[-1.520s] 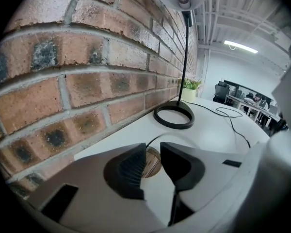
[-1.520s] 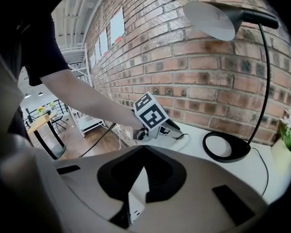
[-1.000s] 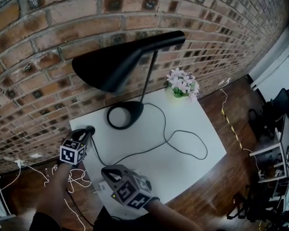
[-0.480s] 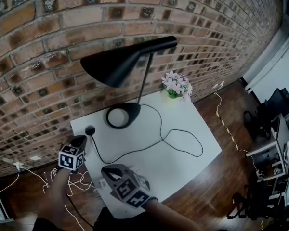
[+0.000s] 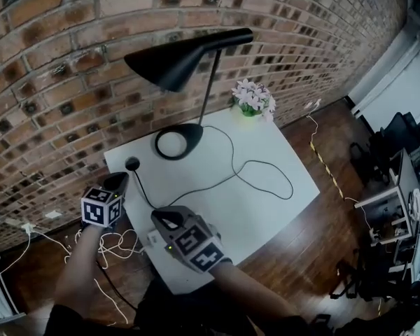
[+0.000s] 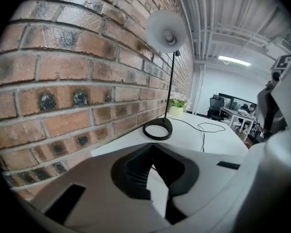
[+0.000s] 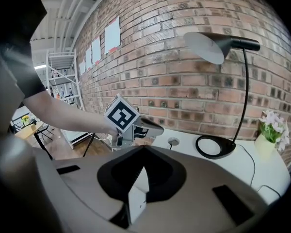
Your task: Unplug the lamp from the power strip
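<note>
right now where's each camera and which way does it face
Head view: on the head, steeply down at the white square table; left claw, right claw, forearms show.
Left gripper view: on left claw, toward the black metal desk lamp; its empty jaws have just been closing.
Right gripper view: on right claw holding a white power strip, toward the red brick wall; left claw shows.
Shared: all show the lamp.

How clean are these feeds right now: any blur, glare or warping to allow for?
Head view: sharp, evenly lit, though the fisheye bows the brick wall. Left gripper view: black vignetted corners, mild glare off the ceiling light, lamp crisp. Right gripper view: same vignette, lamp sharp.
</note>
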Demonstrator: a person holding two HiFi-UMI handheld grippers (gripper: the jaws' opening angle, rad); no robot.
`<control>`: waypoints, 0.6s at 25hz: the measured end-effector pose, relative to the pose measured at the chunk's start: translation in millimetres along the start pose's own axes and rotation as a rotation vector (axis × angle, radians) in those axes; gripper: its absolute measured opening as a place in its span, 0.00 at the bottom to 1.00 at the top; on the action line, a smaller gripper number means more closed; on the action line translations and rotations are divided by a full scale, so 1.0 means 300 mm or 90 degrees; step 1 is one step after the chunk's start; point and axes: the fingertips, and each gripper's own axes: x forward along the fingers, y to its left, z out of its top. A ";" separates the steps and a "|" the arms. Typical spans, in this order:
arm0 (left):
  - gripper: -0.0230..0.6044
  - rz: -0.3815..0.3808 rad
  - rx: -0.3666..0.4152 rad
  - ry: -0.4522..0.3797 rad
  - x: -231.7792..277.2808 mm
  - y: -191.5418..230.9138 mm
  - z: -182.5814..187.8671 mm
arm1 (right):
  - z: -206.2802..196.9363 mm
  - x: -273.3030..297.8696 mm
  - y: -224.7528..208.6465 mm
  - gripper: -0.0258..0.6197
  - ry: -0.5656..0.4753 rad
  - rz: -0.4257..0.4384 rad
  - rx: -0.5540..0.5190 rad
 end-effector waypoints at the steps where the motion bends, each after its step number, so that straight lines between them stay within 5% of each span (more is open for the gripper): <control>1: 0.04 0.001 -0.003 -0.005 -0.005 -0.006 0.007 | 0.008 -0.003 0.003 0.03 -0.006 0.001 0.003; 15: 0.04 -0.008 0.067 -0.029 -0.004 -0.184 0.137 | 0.051 -0.154 -0.015 0.03 -0.087 -0.042 0.008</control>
